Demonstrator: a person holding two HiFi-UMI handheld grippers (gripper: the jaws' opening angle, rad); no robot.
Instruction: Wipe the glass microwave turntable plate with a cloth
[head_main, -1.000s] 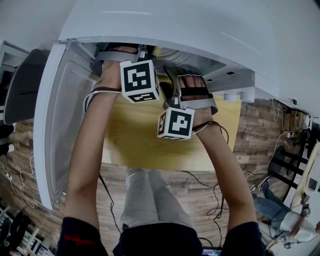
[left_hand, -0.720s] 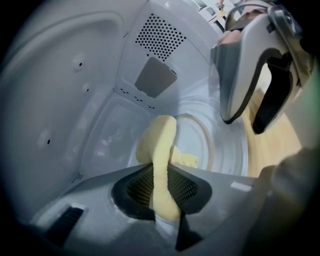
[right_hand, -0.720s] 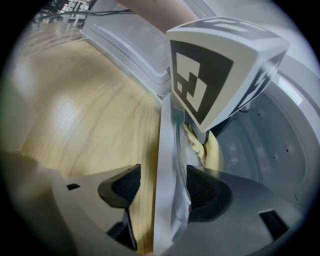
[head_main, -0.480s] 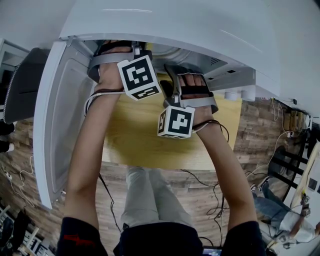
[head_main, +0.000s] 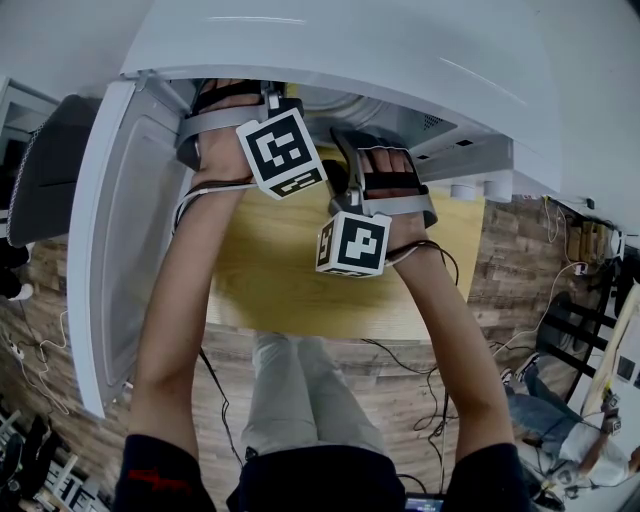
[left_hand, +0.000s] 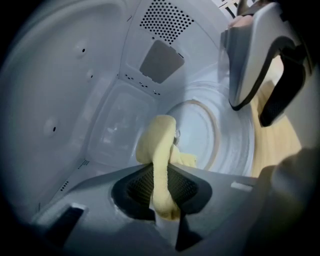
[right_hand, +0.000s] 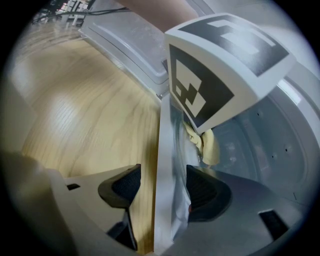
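Both arms reach into the open white microwave (head_main: 330, 50). My left gripper (left_hand: 162, 187) is shut on a pale yellow cloth (left_hand: 157, 150), which hangs over the round glass turntable plate (left_hand: 205, 135) on the cavity floor. In the right gripper view the cloth (right_hand: 207, 142) shows below the left gripper's marker cube (right_hand: 220, 65). My right gripper (right_hand: 160, 187) stands open at the cavity's front. Its jaws straddle the white front sill (right_hand: 159, 150) and the plate's rim (right_hand: 179, 150). The inner pad (right_hand: 205, 192) lies against the glass; the outer one is over the wood.
The microwave door (head_main: 130, 230) hangs open at the left. A light wooden table (head_main: 290, 270) carries the microwave. The cavity's back wall has a perforated vent (left_hand: 165, 20) and a grey cover panel (left_hand: 160, 60). Cables lie on the floor below the table edge.
My left gripper has shifted a little deeper into the microwave and to the right with the cloth. The right gripper has stayed where it was.
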